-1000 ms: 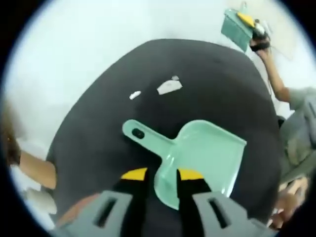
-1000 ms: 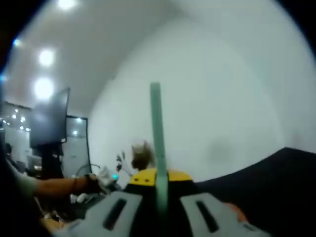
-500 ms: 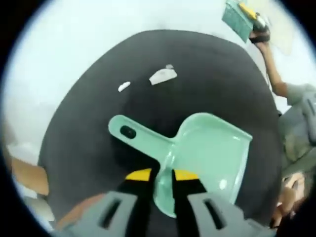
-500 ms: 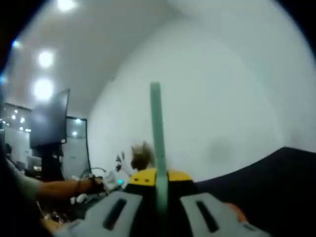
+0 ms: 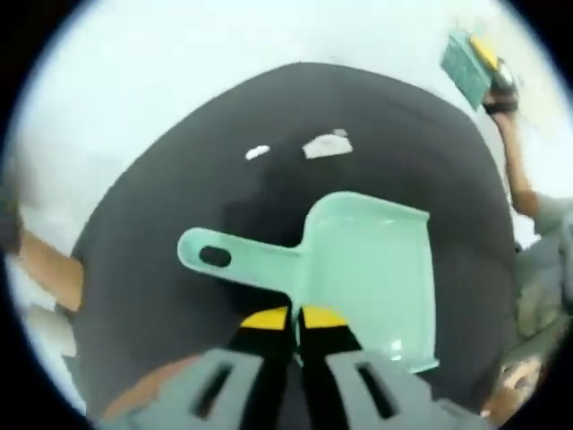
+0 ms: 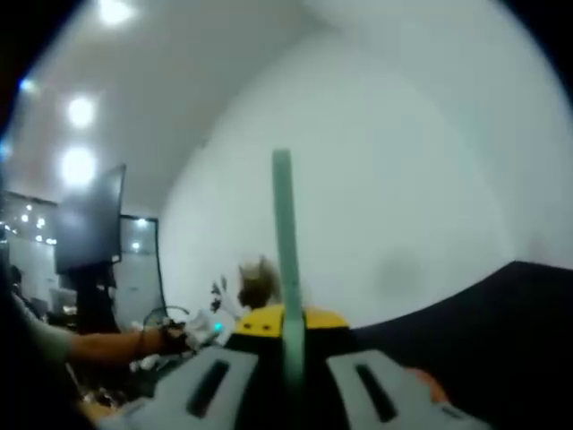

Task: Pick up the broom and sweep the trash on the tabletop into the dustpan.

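You are holding the dustpan point(image 5: 367, 269) in your left gripper point(image 5: 296, 322): its jaws are closing nearly together on the pan's thin edge, close to where the handle joins the tray, and the pan is hanging over the black tabletop point(image 5: 161, 233) with its handle pointing off to the left of the left gripper view. The pan looks like light, stiff moulded plastic, smooth and probably a little slippery, so a pinch on a thin wall like this one is likely to let it swivel; judging from these views, a hold further onto the handle would give you better control when you are pressing the pan's lip flat on the table. Your right gripper point(image 6: 286, 345) is clamping the broom point(image 6: 285, 242) by its slim green handle, which is rising straight up between the jaws in the right gripper view; in the left gripper view the broom's green head is showing raised at the far upper right, well apart from the table. The broom should also be light, with a rigid stick and a head that will probably give a little, and gripping low on the stick is giving you good leverage for short strokes. The trash point(image 5: 327, 145), a few small white scraps, is lying on the tabletop beyond the pan, well apart from it; it looks like light paper that a hard stroke could scatter.
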A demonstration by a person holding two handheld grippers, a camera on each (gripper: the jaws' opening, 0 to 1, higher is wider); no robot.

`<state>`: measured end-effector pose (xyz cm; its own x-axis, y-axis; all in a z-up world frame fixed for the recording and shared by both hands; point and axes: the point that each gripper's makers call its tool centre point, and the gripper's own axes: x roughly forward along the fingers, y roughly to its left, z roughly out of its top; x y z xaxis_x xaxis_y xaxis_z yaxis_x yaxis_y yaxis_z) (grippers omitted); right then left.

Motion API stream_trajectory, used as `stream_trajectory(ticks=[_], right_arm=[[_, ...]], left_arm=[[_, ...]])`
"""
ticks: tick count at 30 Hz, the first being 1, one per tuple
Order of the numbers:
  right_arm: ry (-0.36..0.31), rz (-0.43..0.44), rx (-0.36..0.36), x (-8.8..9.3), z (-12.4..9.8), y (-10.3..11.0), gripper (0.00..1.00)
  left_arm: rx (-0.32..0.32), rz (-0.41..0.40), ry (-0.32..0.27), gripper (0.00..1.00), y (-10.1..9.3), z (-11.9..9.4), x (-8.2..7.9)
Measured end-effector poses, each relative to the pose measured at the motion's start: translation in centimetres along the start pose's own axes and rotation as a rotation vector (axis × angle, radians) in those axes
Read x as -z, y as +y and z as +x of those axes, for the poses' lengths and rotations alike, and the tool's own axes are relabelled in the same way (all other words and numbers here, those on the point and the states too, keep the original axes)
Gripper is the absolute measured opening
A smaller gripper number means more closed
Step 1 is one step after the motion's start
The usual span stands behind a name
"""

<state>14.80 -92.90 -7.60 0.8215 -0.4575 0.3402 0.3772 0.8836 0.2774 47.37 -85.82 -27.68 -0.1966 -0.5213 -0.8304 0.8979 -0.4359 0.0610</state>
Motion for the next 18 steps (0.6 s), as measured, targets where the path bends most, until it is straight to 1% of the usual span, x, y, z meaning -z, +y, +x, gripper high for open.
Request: stream_trajectory(ticks=[2,5,7,8,9,12,13,17,18], right_arm=[[0.001,0.005,0.0,0.1,0.2,0.0,0.05],[0.002,0.02,-0.007,0.2,0.5,0.2,0.05],[0.003,0.028,-0.014,0.3,0.7,0.5,0.05],[0.004,0.029,-0.019,0.3,0.7,0.6,0.05],[0.005,0.032,-0.026,0.4,0.7,0.8,0.05],[0.007,0.038,-0.047,0.4,0.6,1.4,0.05],[0.007,0.04,-0.052,0.4,0.5,1.6,0.05],[0.0,0.059,-0.075,0.3,0.3,2.1,0.05],[-0.002,0.061,-0.08,0.3,0.3,2.2,0.05]], left_arm=[[-0.01,-0.026,-0.001,0.04,-0.2,-0.6,0.1],[-0.059,-0.079,0.015,0.04,0.2,-1.4,0.3],[-0.086,-0.111,0.01,0.04,0.4,-1.7,0.3],[-0.09,-0.132,0.003,0.04,0.4,-2.0,0.3],[-0.101,-0.162,-0.004,0.04,0.4,-2.2,0.3],[-0.162,-0.245,0.002,0.04,0.9,-3.1,0.9],[-0.174,-0.274,-0.007,0.04,1.0,-3.3,0.9],[-0.216,-0.463,-0.056,0.04,1.3,-4.3,1.0],[-0.218,-0.49,-0.064,0.04,1.3,-4.4,1.0]])
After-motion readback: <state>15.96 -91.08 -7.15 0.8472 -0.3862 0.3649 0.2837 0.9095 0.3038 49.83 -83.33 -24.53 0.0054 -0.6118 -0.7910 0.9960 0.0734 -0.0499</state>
